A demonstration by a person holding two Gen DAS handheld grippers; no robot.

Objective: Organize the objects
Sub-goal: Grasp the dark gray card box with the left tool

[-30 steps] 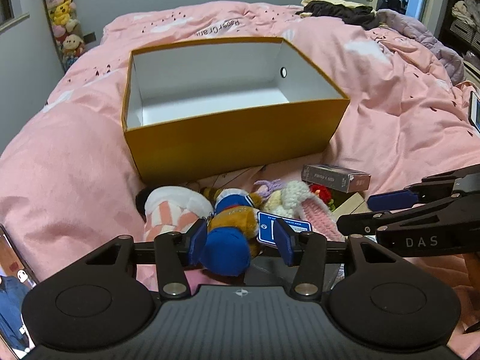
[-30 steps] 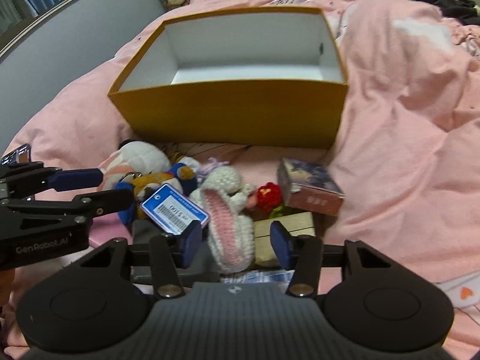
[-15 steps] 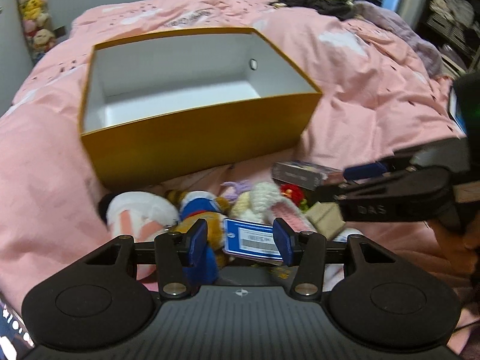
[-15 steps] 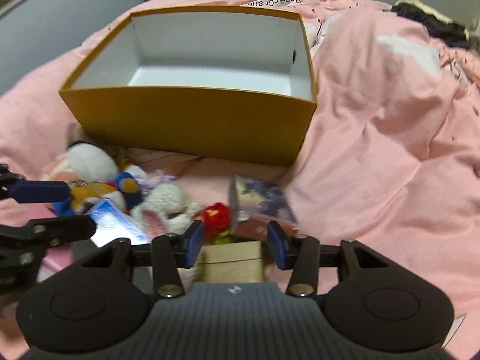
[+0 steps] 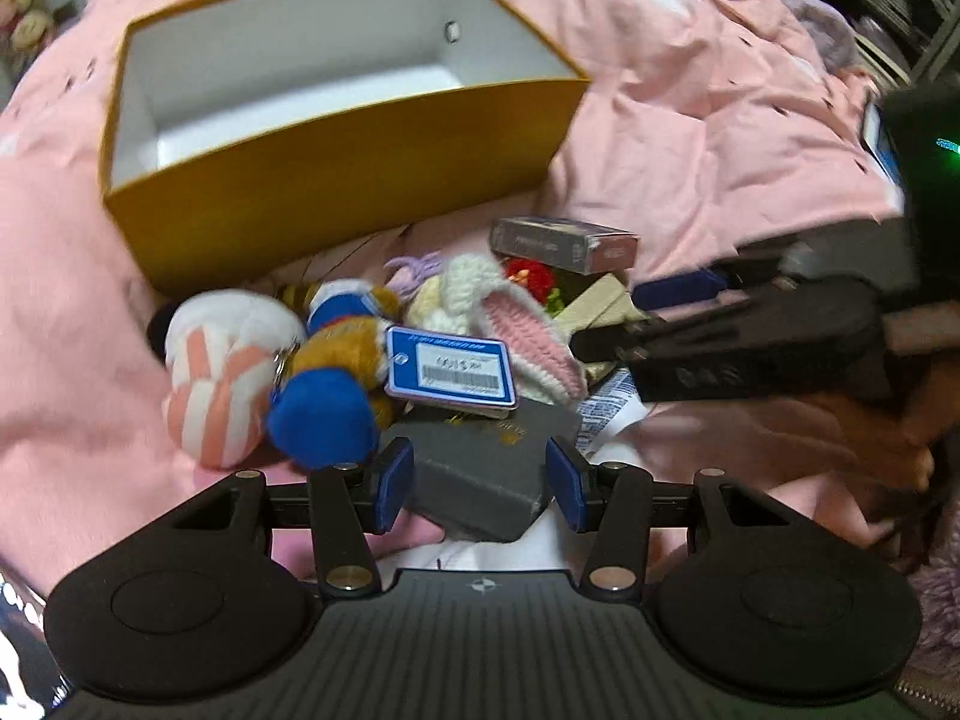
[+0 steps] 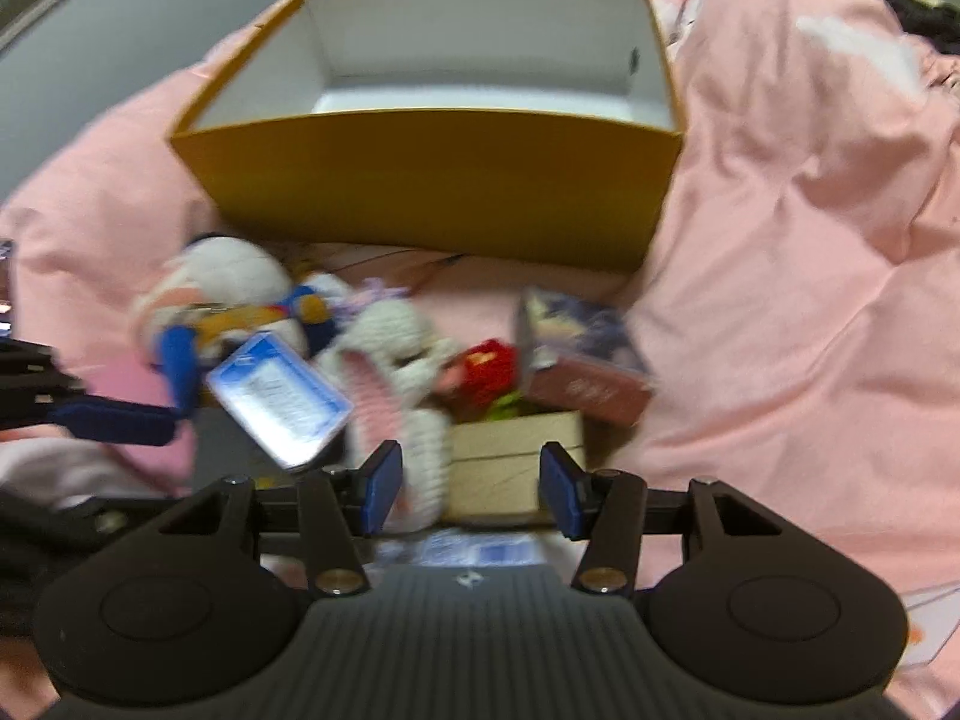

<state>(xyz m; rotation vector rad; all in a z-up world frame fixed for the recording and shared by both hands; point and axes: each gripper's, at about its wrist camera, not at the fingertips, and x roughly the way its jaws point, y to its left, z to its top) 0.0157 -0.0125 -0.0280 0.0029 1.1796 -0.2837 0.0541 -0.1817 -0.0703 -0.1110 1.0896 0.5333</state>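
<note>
Now left fingers (image 5: pixel 384 489) straddle the grey box (image 5: pixel 486 477) untouching; right fingers (image 6: pixel 381 483) are opening over the tan box (image 6: pixel 510 468).

The open yellow cardboard box with white inside (image 6: pixel 432 180) is seen empty, so free room is left inside it. In front of the box, the pink quilt (image 6: pixel 810 276) is crowded by a heap of plush toys (image 5: pixel 288 360), a blue tag (image 5: pixel 450 369) and small cartons (image 6: pixel 516 462). To the right of the box, bare quilt is found.

Toys (image 5: pixel 336 360) heaped before box (image 5: pixel 336 192), on bed (image 5: pixel 720 138).
</note>
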